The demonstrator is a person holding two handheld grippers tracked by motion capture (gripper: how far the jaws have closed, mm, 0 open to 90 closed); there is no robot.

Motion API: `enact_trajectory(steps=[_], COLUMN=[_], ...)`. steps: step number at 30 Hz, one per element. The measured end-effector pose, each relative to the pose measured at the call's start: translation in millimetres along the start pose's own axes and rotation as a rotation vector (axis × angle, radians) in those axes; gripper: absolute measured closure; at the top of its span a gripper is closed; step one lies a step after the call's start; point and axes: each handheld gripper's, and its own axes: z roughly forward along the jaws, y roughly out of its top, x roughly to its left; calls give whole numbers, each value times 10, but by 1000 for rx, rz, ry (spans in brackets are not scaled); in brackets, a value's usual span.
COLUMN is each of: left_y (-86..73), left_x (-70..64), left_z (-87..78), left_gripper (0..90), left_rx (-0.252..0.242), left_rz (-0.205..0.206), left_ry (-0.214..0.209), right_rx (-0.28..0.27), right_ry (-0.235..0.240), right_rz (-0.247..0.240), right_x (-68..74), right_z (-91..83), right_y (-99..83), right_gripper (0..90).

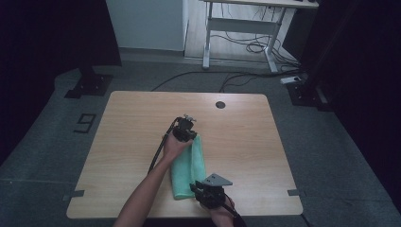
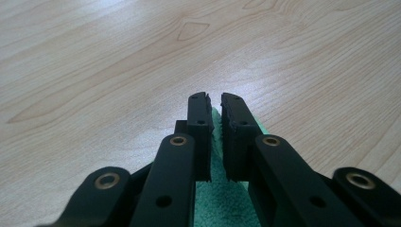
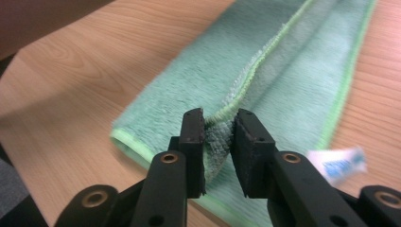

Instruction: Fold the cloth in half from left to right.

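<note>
Light wood-grain rectangular bench (image 1: pixel 127 142): carries all work items, with a round cable port near the far edge.

Green microfibre cloth with a lighter stitched hem (image 1: pixel 189 165): lying on the bench at the centre of the near half, folded into a long strip running from the near edge toward the bench middle. In the right gripper view, cloth (image 3: pixel 283 85) layered, with one hemmed edge lifted into a ridge along the strip. White printed label visible at the near corner of the cloth.

Left tongs (image 1: pixel 185 131): at the far end of the cloth. In the left gripper view, left tongs (image 2: pixel 215 118) nearly closed with a thin gap at the tips; green cloth (image 2: pixel 217 203) showing between and under the jaws. Judged as pinching the far edge, though contact at the tips hard to confirm.

Right tongs (image 1: pixel 205 195): at the near end of the cloth, close to the near bench edge. In the right gripper view, right tongs (image 3: pixel 218 137) clenched on the raised hem, fabric bunched between the jaws.

Step in hand, as judged: both ends of the upper layer gripped, ready for a further fold lengthwise or an unfolding.

Next move, as judged: lift both ends together at equal height, carry the layer sideways across the strip, keep the hem taut to avoid sagging, lower flat before release.
</note>
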Motion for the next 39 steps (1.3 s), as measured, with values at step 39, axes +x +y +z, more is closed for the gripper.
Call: enact_trajectory(steps=[39], left_y=[-648], left_x=[306], left_z=[-446], left_gripper=[676], left_rx=[-4], left_rz=[26], left_ry=[-11], right_rx=[137], right_ry=[-16], right_rz=[-98], right_x=[-277], right_z=[358], right_y=[294], right_gripper=[545])
